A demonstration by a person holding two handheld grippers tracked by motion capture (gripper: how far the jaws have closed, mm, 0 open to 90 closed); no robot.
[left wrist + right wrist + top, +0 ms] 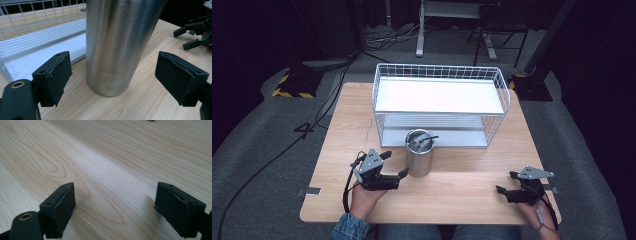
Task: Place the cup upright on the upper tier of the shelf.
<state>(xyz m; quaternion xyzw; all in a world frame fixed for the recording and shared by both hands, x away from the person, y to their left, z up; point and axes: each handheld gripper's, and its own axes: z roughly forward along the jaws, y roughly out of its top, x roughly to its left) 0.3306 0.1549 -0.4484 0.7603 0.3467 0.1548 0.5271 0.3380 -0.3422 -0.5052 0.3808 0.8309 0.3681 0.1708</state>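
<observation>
A brushed steel cup [419,153] stands upright on the wooden table [462,185], just in front of the wire basket [439,102]; a dark utensil handle sticks out of its top. My left gripper [395,164] is open right beside the cup's left side, its jaws pointing at it. In the left gripper view the cup [116,45] rises just beyond the two spread pads, and nothing touches it. My right gripper [507,182] is open near the table's front right, low over bare wood [112,170].
The white wire basket has an upper white shelf [437,95] and a lower slatted tray [37,47]. Cables [287,145] trail over the grey floor at left. Desk legs and a chair base stand beyond the table.
</observation>
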